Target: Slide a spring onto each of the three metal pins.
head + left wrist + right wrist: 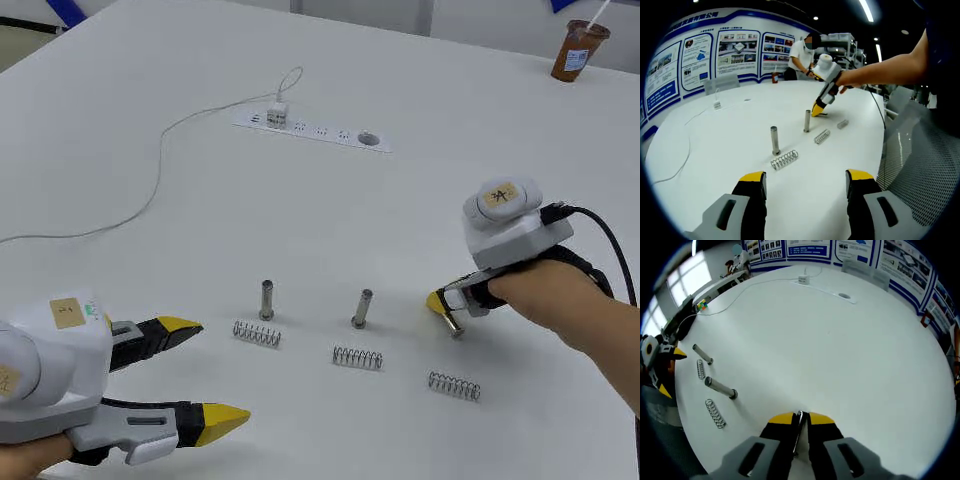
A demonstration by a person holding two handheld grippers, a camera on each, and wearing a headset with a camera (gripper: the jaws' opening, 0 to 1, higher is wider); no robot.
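Note:
Two metal pins stand upright on the white table [400, 200]: a left one [267, 299] and a middle one [362, 308]. Three springs lie flat in front: left [257, 333], middle [358, 357], right [454, 385]. My right gripper [441, 302] is shut on the third pin [454, 324], held tilted just above the table; the pin shows between its yellow tips [799, 421]. My left gripper [205, 370] is open and holds nothing, near the table's front left, its jaws pointing at the left spring [784, 159] and left pin [775, 140].
A white power strip [312, 130] with a plug and a long cable [150, 195] lies at the back of the table. A brown drink cup [578, 50] stands at the far right. A person [802, 55] stands beyond the table.

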